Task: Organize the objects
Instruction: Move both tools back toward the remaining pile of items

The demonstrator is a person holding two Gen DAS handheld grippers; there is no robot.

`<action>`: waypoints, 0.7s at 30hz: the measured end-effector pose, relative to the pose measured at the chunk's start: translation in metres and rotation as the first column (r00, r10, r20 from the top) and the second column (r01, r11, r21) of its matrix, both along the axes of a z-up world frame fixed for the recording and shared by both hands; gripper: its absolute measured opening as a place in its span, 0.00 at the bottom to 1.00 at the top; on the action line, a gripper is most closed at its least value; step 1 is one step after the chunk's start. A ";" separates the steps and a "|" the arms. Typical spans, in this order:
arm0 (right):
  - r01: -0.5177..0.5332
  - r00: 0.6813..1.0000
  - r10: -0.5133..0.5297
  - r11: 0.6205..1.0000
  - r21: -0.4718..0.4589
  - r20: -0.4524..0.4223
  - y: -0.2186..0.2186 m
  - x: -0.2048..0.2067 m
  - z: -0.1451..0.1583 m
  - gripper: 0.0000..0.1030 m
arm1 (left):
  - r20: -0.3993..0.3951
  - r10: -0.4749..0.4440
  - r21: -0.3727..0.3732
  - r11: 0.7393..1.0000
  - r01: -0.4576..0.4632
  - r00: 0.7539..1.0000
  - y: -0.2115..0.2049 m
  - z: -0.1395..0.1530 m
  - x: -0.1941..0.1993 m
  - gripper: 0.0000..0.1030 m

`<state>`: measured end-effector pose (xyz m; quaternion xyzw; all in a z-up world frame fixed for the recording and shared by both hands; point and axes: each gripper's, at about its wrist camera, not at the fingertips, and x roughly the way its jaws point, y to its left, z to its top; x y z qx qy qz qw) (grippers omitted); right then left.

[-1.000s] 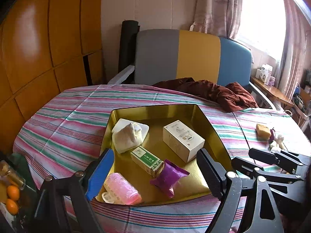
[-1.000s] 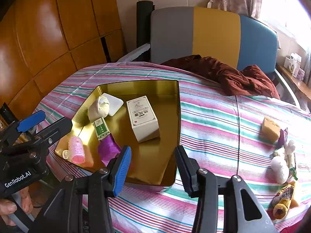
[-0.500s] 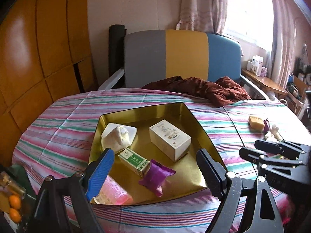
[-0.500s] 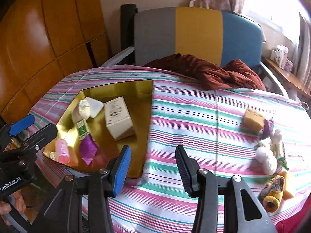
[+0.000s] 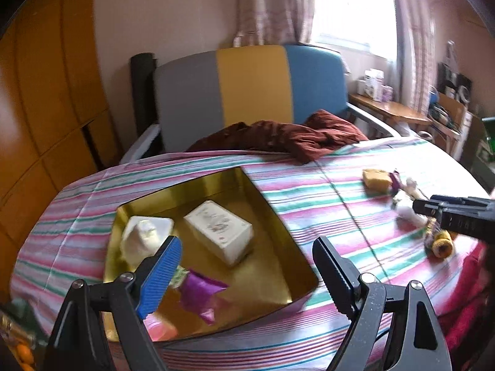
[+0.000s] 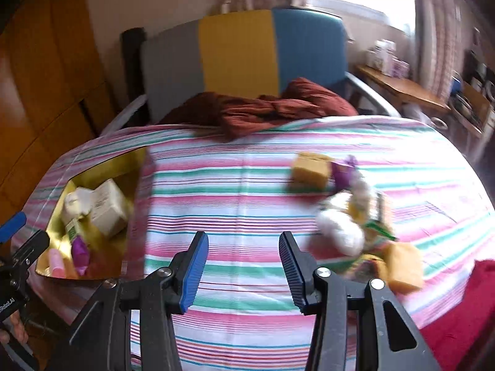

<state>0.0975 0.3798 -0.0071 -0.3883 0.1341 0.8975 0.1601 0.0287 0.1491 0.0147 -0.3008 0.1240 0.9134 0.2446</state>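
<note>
Your right gripper (image 6: 243,267) is hovering with its jaws parted and nothing between them, over the striped worktop (image 6: 247,191) near its front edge. The loose cluster of small things, led by a white fluffy lump (image 6: 338,227) and a yellow sponge block (image 6: 311,168), is lying ahead and to the right of those jaws, far nearer this hand. Your left gripper (image 5: 247,270), jaws wide and empty, is hanging over the gold metal tray (image 5: 278,232) at the worktop's left end.

One gold tray (image 5: 278,235); two yellow blocks (image 6: 311,170), perhaps.
</note>
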 end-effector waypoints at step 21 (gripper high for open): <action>0.417 0.909 -0.414 0.906 -0.068 0.053 0.141 0.138 -0.005 0.47 | 0.273 -0.561 0.056 0.820 0.569 0.781 0.204 -0.047 0.051 0.71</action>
